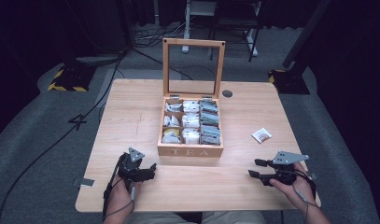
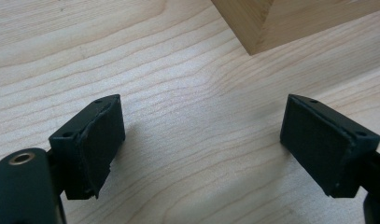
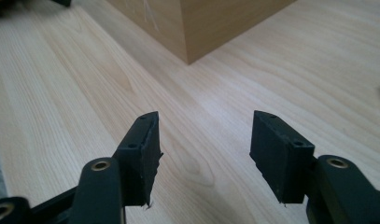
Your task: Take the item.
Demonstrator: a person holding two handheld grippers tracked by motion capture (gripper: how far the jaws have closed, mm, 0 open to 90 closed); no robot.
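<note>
Resting low, left gripper and right gripper gape.

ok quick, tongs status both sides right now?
Left tongs: open, nothing between the jaws, bare table below.
Right tongs: open, holding nothing, pointed toward a corner of the tea box.

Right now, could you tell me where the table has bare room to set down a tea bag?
The widest bare stretch lies left of the tea box, out to the table's left edge. The front strip between the left claw and right claw is also free. Right of the box, a sachet takes some room. The box's compartments are crowded.
</note>
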